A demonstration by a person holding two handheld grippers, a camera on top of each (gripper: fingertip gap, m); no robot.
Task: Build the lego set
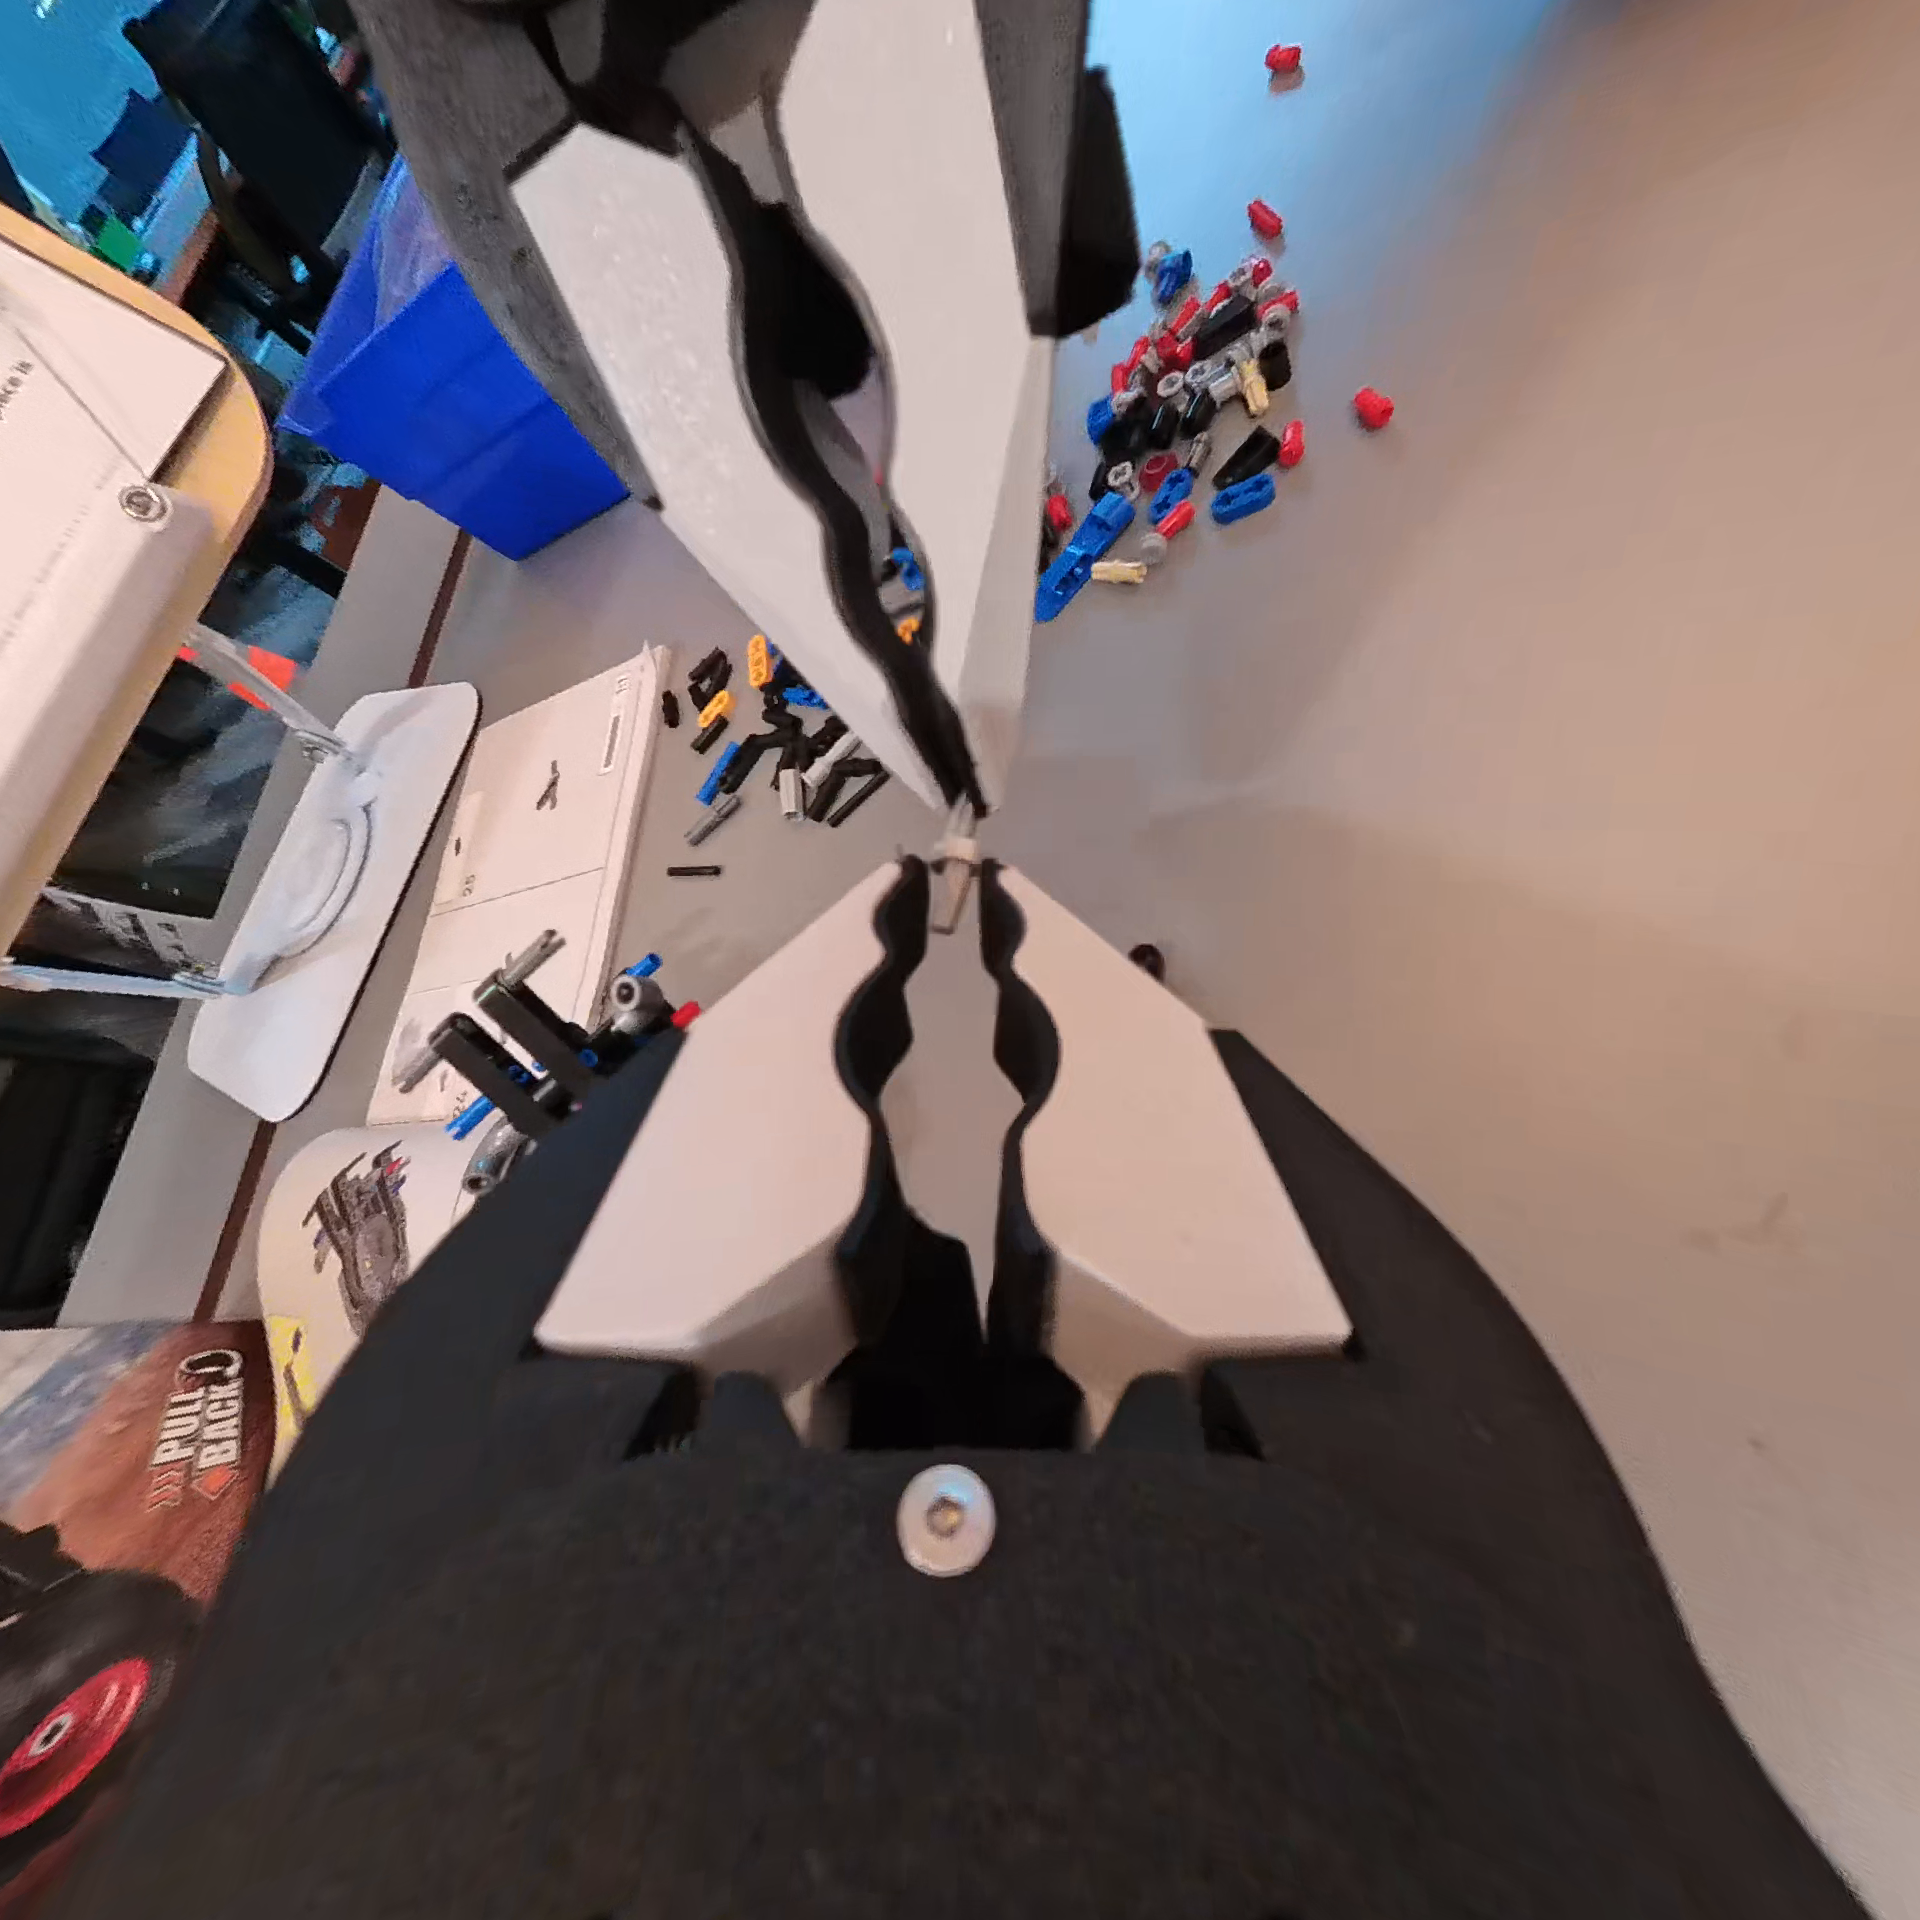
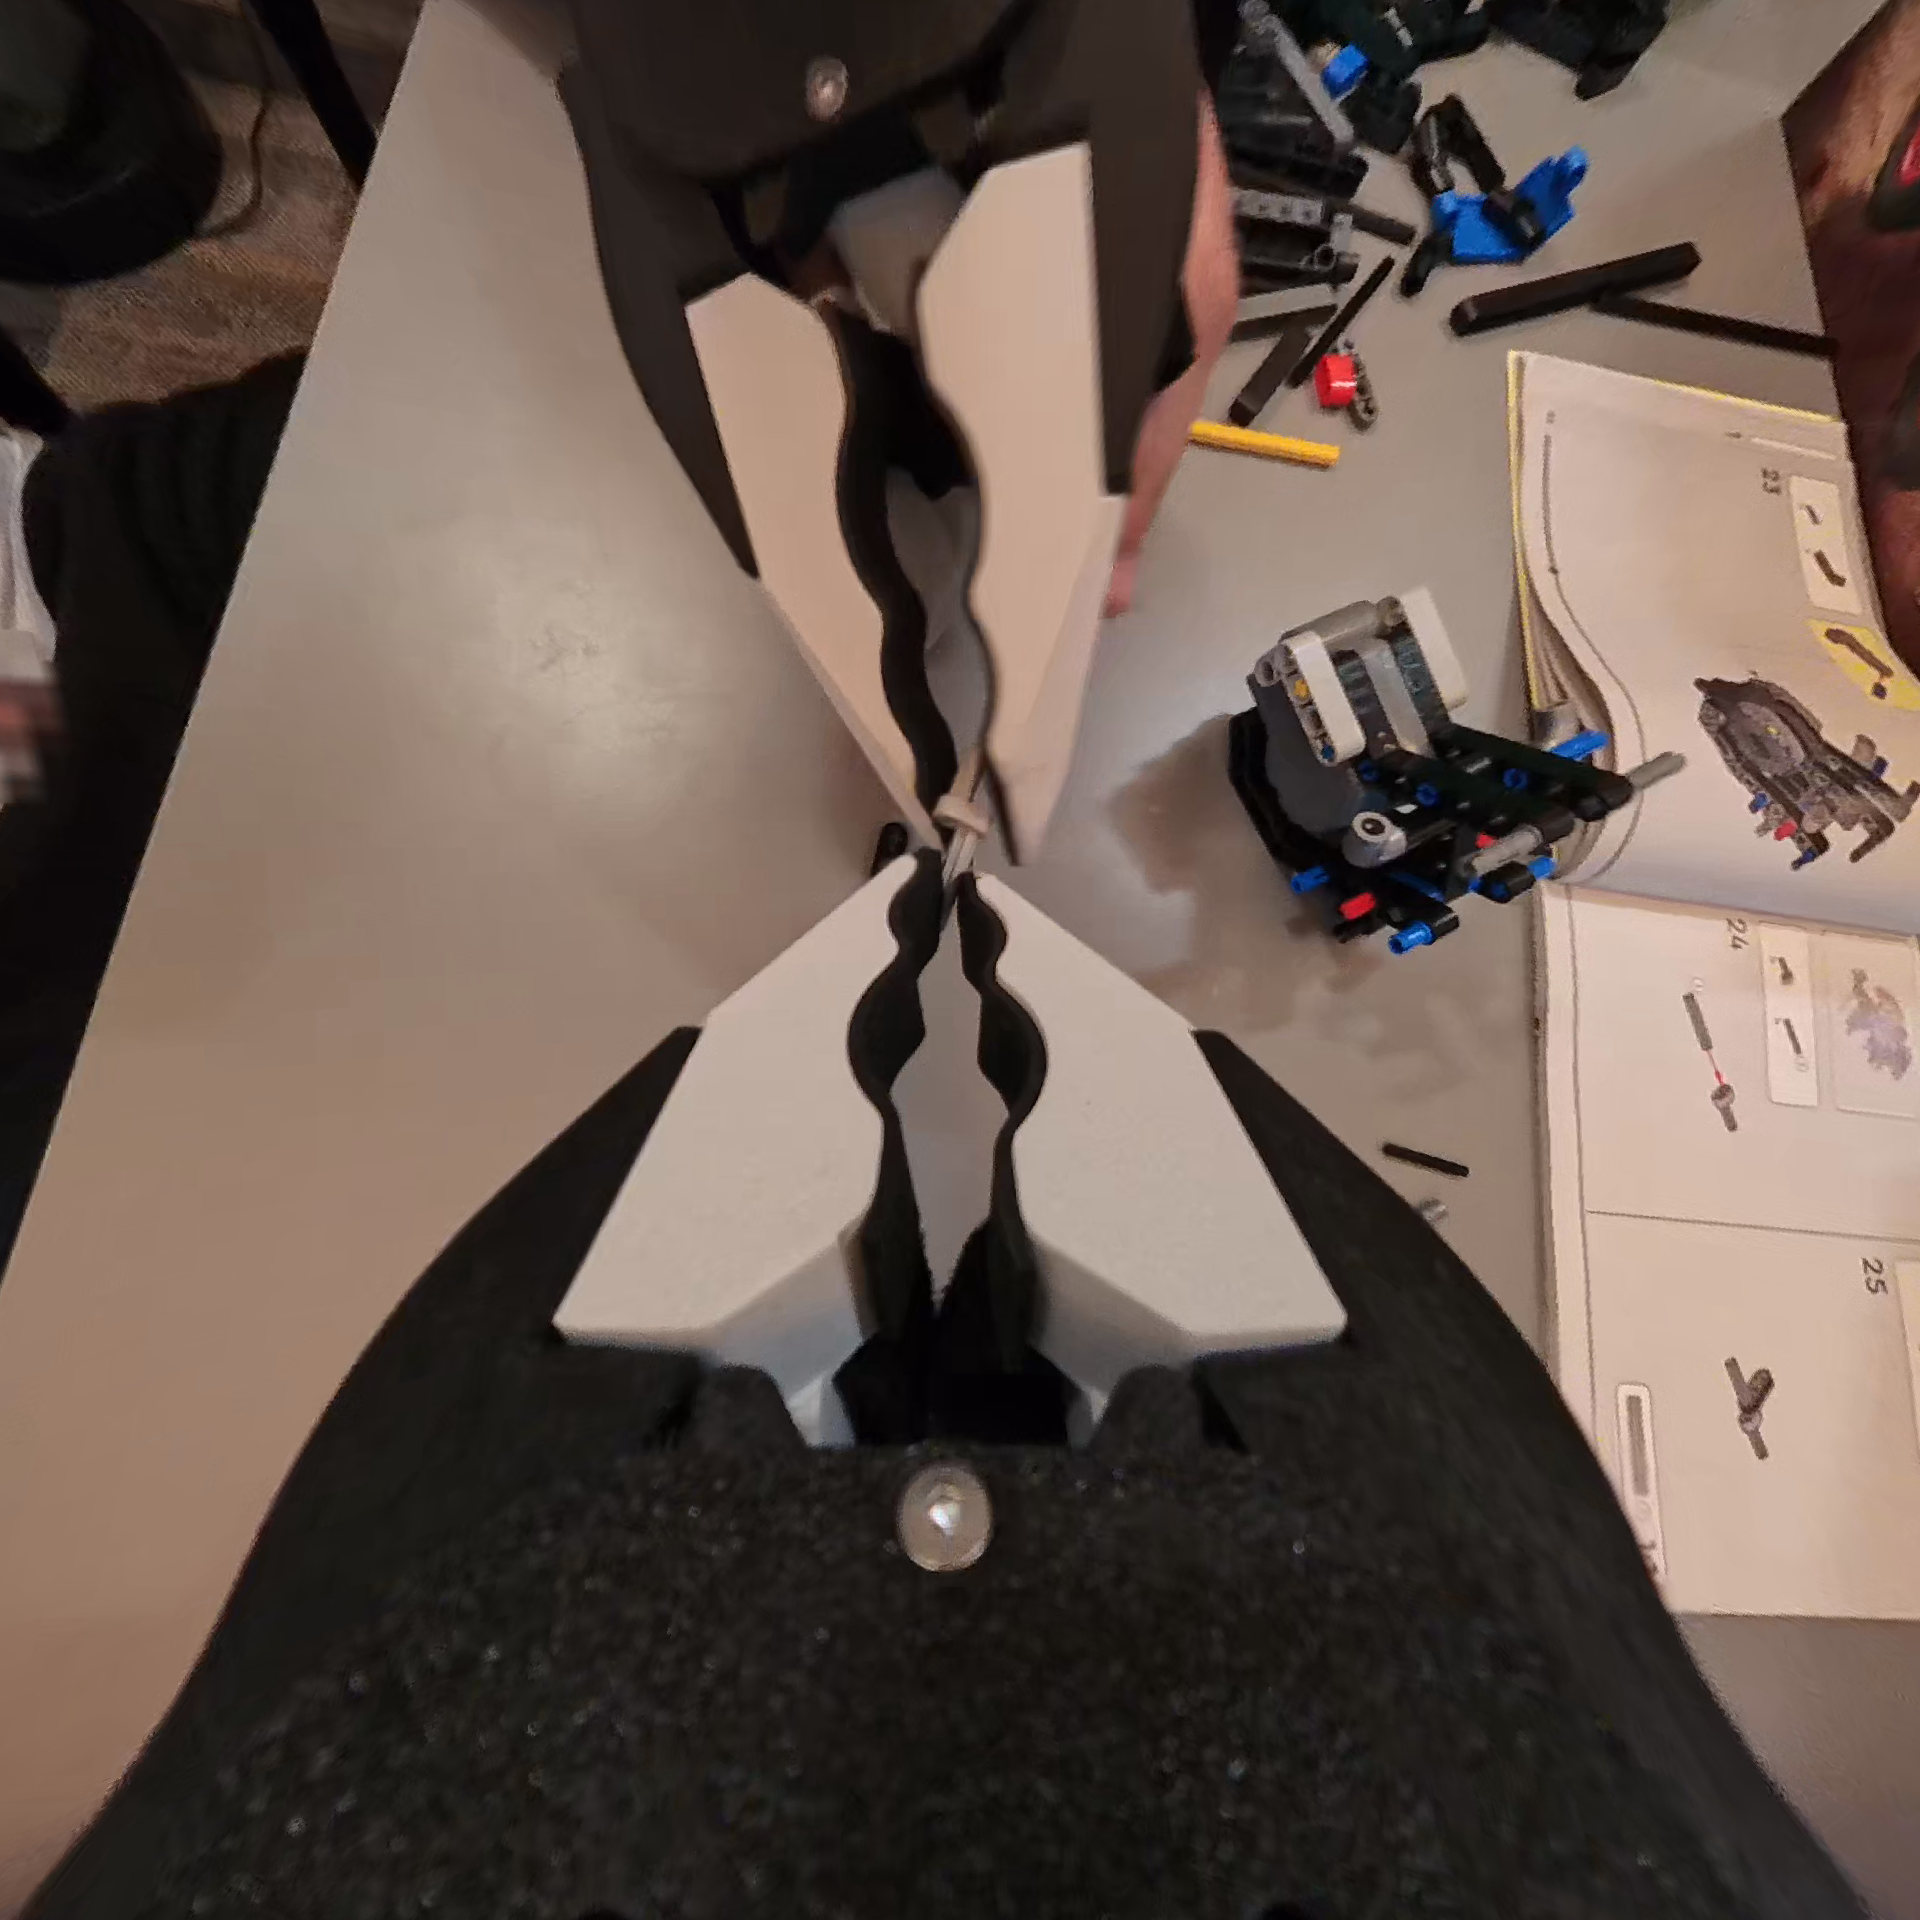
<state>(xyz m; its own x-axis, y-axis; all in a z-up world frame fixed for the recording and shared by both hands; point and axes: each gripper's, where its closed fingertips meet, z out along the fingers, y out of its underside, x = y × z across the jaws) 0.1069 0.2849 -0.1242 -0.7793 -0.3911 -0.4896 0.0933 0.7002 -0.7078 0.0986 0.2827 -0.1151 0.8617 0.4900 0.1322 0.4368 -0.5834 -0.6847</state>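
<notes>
A smooth, pale grey desk (image 1: 1558,935) fills most of both views, its surface tinted warm beige by the light and cool blue toward the far end. Past its left edge stands a bright blue plastic bin (image 1: 457,416), with dark furniture shapes behind it in bluish light. A tan, round-cornered wooden tabletop (image 1: 244,457) juts in beside the bin. In the right wrist view, dark floor (image 2: 135,436) lies beyond the desk's edge.

Bold printing is seen on the box lid (image 1: 114,1475) at the worktop's edge, and step numbers are printed on the open instruction booklet (image 2: 1704,1039); neither is repeated here.
</notes>
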